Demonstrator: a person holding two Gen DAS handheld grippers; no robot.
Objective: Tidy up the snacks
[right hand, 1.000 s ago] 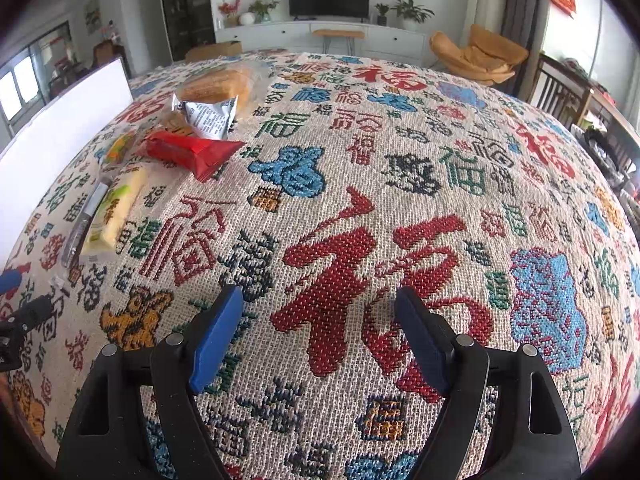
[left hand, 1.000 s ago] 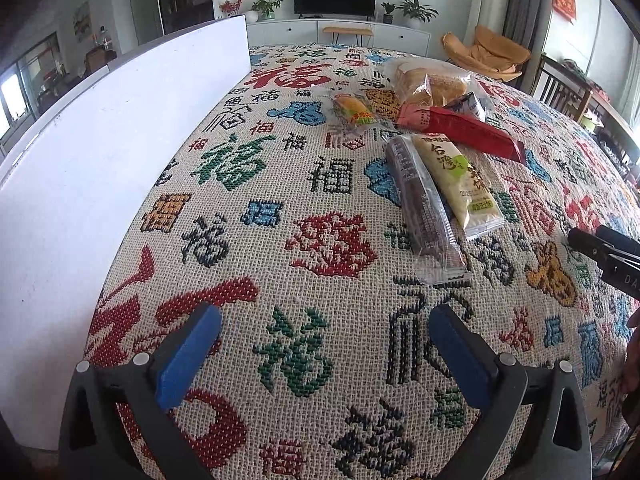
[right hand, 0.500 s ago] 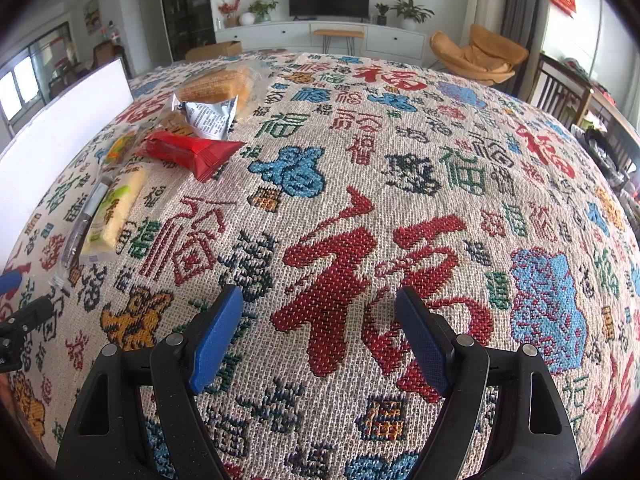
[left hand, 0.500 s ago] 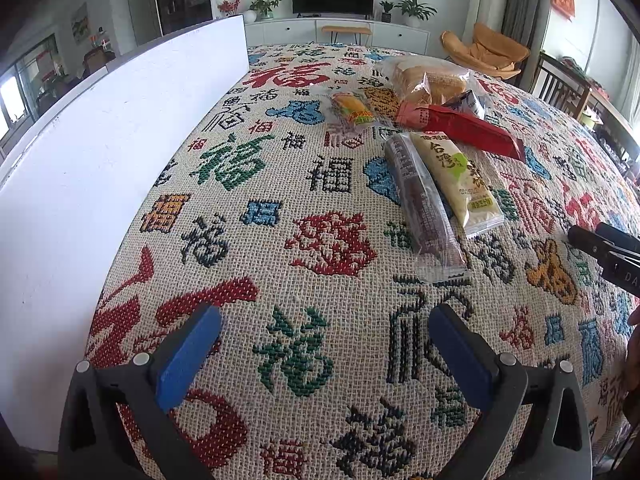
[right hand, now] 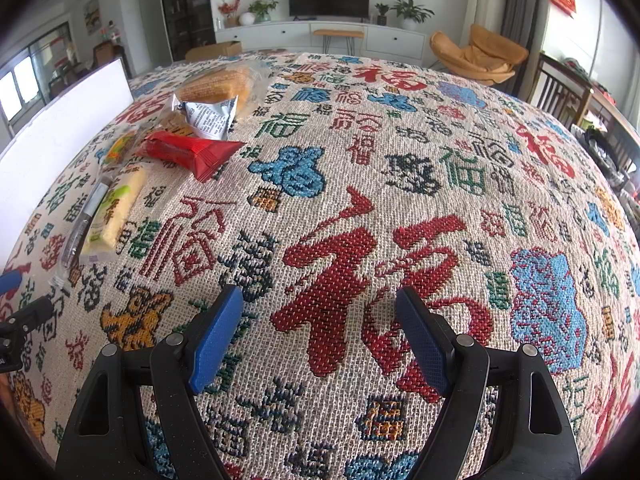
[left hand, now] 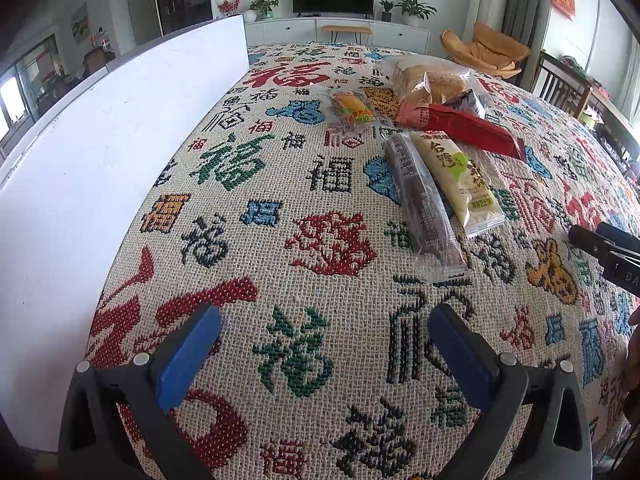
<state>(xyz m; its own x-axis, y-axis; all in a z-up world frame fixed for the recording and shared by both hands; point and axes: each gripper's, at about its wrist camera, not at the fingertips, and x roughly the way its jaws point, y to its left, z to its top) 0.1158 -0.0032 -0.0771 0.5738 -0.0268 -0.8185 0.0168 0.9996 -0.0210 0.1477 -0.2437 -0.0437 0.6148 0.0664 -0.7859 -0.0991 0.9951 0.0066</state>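
Note:
Several snack packs lie in a loose pile on the patterned tablecloth (left hand: 280, 208). A dark long bar pack (left hand: 424, 204) and a pale yellow pack (left hand: 460, 176) lie side by side, nearest me. Behind them are a red pack (left hand: 460, 124), a small orange-yellow pack (left hand: 354, 108), a silver pack (right hand: 210, 114) and a clear bag of bread (left hand: 428, 80). My left gripper (left hand: 324, 340) hovers open over bare cloth, short of the dark pack. My right gripper (right hand: 320, 320) is open too, over a big red character, right of the pile (right hand: 120, 196).
A tall white board (left hand: 120, 140) stands along the table's left side. The other gripper's black tip (left hand: 604, 248) shows at the right edge of the left wrist view. Beyond the table are a TV cabinet, an orange chair (right hand: 480, 56) and wooden chairs (right hand: 568, 92).

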